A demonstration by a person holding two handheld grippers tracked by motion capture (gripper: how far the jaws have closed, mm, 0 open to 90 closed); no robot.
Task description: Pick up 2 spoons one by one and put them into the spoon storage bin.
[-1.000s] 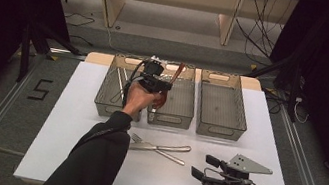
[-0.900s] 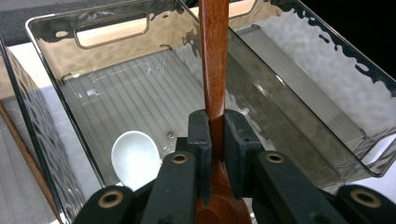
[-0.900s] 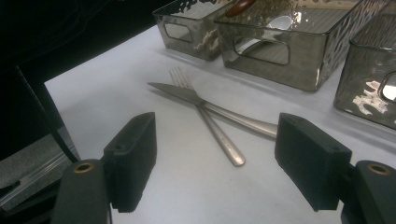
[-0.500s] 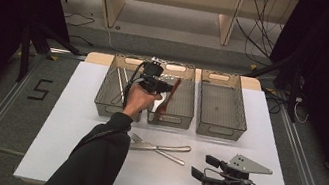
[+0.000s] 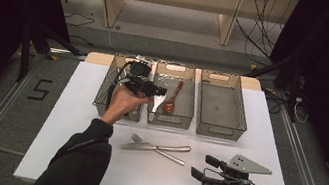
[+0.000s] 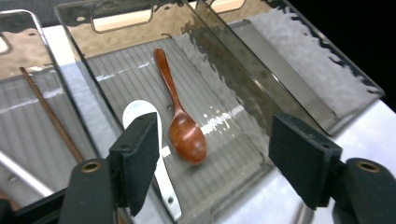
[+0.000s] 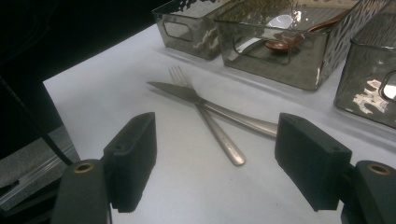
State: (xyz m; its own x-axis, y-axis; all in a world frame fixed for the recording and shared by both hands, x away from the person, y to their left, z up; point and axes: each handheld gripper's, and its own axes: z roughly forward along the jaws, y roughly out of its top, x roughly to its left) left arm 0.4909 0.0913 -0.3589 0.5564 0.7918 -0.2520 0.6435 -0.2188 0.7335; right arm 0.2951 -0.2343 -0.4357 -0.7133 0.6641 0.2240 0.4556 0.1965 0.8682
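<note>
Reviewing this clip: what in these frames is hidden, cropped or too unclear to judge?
- Left bin, high view: the left hand and its tongs cover most of its contents.
- White spoon, left gripper view: a black pad hides its middle.
- Chopstick, left gripper view: its lower end runs behind the tongs' body.
- Fork, right gripper view: the knife crosses over its neck.
- Right bin, right gripper view: cut by the frame edge.

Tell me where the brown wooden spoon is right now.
In the high view the brown wooden spoon lies in the middle bin, beside a white spoon, bowl toward the person.
</note>
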